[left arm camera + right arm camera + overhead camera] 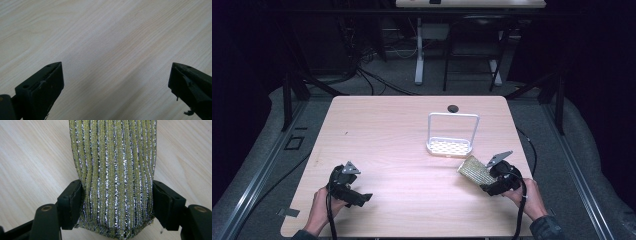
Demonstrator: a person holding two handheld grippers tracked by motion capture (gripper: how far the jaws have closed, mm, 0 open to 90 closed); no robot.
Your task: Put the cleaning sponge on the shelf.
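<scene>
The right gripper (492,176) clamps a yellow-green sponge with silvery ribs (113,170) near one end; its long axis runs straight out from the jaws, up and left toward the white wire-handled rack (451,147), just beyond the sponge's far end. The left gripper (354,192), jaws spread wide and holding nothing, hovers over bare wooden table (112,37), well apart.
</scene>
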